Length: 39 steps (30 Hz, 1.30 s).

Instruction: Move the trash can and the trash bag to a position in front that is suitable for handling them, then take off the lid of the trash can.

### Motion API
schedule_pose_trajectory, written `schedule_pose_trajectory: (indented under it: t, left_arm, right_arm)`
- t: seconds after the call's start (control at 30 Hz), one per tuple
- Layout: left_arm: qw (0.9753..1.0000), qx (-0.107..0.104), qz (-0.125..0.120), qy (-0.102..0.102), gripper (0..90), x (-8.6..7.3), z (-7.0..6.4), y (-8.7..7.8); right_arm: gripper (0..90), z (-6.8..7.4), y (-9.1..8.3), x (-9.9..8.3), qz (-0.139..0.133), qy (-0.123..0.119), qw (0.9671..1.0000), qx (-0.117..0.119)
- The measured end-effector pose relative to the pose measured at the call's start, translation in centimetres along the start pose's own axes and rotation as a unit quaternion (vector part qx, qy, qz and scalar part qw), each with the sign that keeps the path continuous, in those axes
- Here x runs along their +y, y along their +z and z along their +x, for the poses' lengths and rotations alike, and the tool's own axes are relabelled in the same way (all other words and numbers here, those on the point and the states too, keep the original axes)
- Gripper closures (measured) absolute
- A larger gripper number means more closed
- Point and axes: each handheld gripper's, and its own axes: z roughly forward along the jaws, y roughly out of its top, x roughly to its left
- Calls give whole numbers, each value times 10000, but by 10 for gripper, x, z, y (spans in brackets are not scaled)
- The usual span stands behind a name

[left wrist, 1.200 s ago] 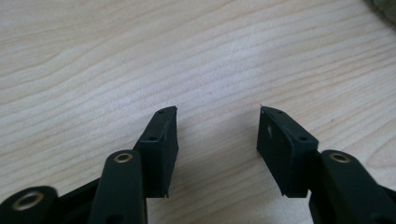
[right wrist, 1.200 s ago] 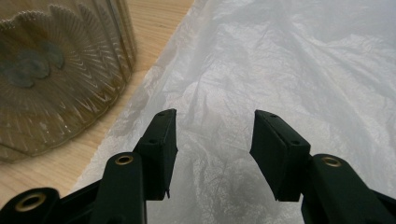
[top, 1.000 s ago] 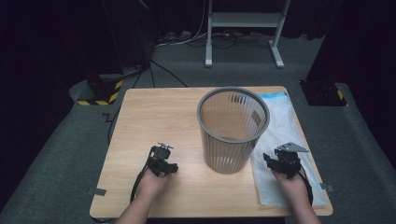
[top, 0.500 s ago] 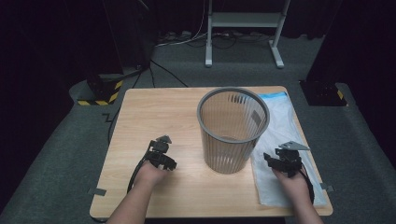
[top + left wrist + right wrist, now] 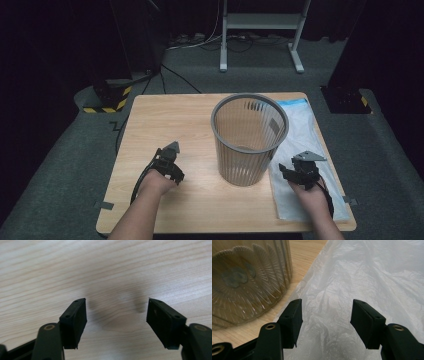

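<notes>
On the wooden table (image 5: 165, 120), near its middle, I see the grey mesh wastebasket (image 5: 249, 137) standing upright, its open mouth a round rim and its slatted wall narrowing toward the base. No brand, label or writing is readable on it. At about 3 o'clock from the basket lies a pale translucent plastic bag (image 5: 305, 130), flat and crinkled, with a blue strip along its far edge; it runs down the table's right side and touches the basket's foot. My right gripper (image 5: 300, 172) rests on the bag at roughly 4 o'clock from the basket, jaws spread wide with nothing between them, the wrinkled film (image 5: 352, 277) beneath. My left gripper (image 5: 167, 162) sits at 8 o'clock from the basket, jaws wide apart over bare wood (image 5: 105, 267), holding nothing.
</notes>
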Motion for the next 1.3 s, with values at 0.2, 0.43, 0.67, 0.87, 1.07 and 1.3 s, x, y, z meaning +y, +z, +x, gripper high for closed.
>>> schedule_pose_trajectory:
  t: [0.2, 0.43, 0.67, 0.87, 1.07, 1.3]
  left_arm:
    - [9998, -106, 100, -95, 302, 4, -4, -20]
    - [9979, -429, 359, -335, 317, 6, -9, -35]
    - [9982, -358, 403, -256, 318, 12, -9, -54]
    - [9986, -389, 279, -220, 332, 15, -9, -72]
    - [9972, -532, 245, -461, 360, 19, -7, -95]
    - [9979, -532, 193, -305, 363, 18, -14, -113]
  right_arm:
    - [419, -2, -6, -1, -70, -4, 10000, -6]
    - [414, -2, -6, -2, -10, -39, 10000, -80]
    - [378, -5, -4, -5, 49, 57, 10000, -8]
    - [345, -6, -5, -3, -18, 80, 10000, 16]
    - [312, -2, -6, -3, -99, 98, 9999, 9]
    - [288, -4, -5, -3, -95, 138, 9999, 3]
